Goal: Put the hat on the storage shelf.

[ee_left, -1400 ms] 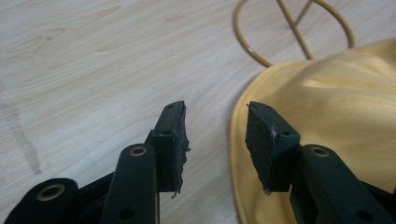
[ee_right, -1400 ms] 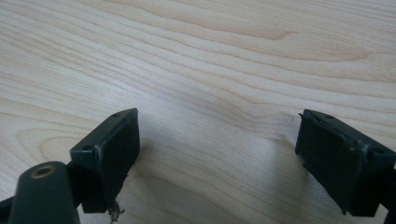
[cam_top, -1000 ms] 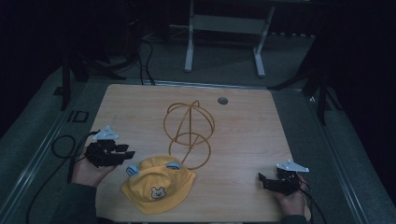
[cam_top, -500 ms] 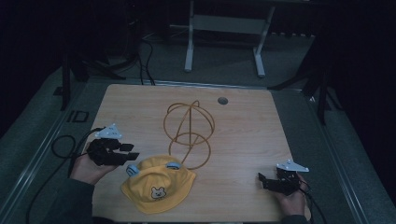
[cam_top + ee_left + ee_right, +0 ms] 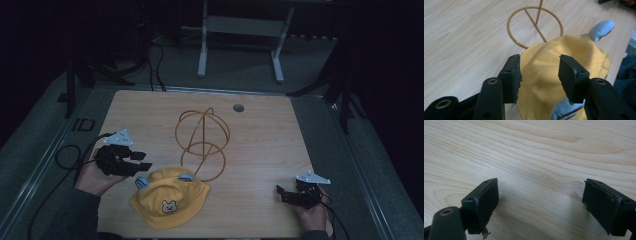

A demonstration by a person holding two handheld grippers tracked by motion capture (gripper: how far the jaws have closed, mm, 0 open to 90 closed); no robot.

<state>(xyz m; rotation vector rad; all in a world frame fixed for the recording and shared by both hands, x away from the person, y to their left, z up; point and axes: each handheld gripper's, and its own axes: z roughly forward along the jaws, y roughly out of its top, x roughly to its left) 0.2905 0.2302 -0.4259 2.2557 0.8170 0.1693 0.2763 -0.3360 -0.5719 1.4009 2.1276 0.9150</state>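
A yellow cloth hat [image 5: 167, 197] with a bear face and pale blue ears lies flat near the table's front edge. Behind it stands a gold wire stand [image 5: 202, 132] of rings and rods. My left gripper [image 5: 141, 160] hovers just left of the hat, and its jaws have just been opening. In the left gripper view the left gripper [image 5: 540, 57] is open above the hat [image 5: 574, 50], its pads clear of the cloth, with the stand's base ring [image 5: 535, 25] beyond. My right gripper [image 5: 280, 192] rests at the front right. The right gripper [image 5: 541, 181] is wide open over bare wood.
The wooden table [image 5: 265, 145] has a small round grommet [image 5: 238, 107] near its back edge. A black cable [image 5: 65, 155] loops off the left side. A metal frame [image 5: 240, 25] stands on the floor behind the table.
The left gripper has risen slightly beside the hat and its jaws stand wider apart. The hat and the right gripper have not moved.
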